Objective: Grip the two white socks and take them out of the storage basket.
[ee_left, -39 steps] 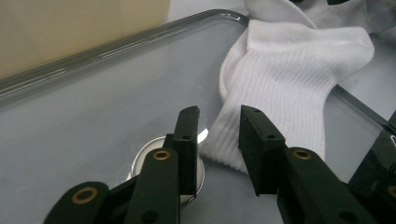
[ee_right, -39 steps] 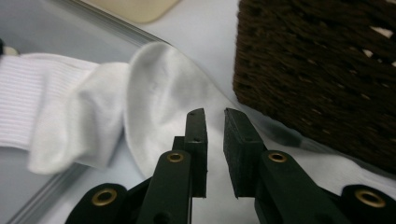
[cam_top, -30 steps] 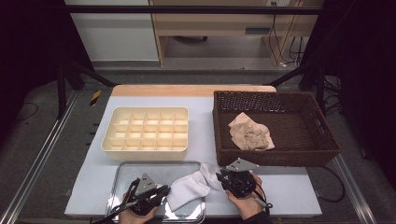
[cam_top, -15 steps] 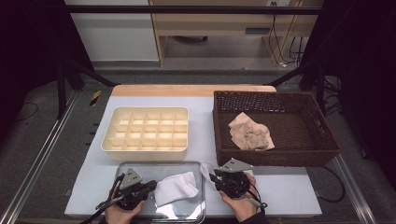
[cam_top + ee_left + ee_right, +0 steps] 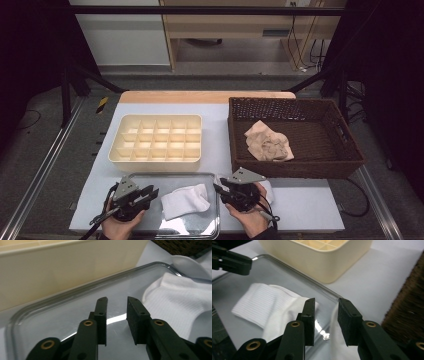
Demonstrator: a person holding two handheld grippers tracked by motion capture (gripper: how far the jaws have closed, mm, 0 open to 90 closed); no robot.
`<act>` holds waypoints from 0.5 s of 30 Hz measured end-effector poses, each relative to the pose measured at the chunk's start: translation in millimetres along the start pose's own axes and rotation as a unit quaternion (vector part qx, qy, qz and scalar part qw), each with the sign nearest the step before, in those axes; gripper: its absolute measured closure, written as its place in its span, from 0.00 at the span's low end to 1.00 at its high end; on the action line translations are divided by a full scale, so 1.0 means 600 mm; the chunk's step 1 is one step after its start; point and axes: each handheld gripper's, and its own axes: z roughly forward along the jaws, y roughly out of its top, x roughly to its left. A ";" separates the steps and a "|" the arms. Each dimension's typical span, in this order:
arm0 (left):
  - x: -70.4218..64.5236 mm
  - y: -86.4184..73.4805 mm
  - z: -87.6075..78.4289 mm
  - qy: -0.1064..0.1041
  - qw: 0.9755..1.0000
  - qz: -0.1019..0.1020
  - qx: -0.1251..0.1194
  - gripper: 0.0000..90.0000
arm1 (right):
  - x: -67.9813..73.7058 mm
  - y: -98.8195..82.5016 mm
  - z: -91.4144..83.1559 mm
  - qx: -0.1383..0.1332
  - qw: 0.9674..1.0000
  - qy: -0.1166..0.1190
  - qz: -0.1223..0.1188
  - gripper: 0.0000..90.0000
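High view: both grippers, left and right, had just opened, fingers apart with nothing between them. Sock released, lying flat in the tray at lower centre. Placement looked done.

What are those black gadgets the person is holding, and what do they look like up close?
Each is a hand-held gripper: the left hand-held gripper and right hand-held gripper are black, each topped with a grey three-cornered plate and trailing a dark cable. Close up, each has two flat black jaws on arms with brass-coloured rivets. No sleeves are visible.
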 end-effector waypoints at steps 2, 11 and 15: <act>0.007 0.000 -0.004 0.015 1.000 0.000 -0.005 0.74 | 0.009 0.005 0.003 -0.003 1.000 0.006 -0.004 0.75; 0.028 -0.002 -0.011 0.058 0.998 -0.003 -0.005 0.63 | 0.058 0.026 0.032 0.008 0.999 0.049 -0.021 0.76; 0.038 -0.002 -0.014 0.064 0.998 -0.008 -0.010 0.61 | 0.078 0.026 0.049 0.022 0.997 0.066 -0.028 0.79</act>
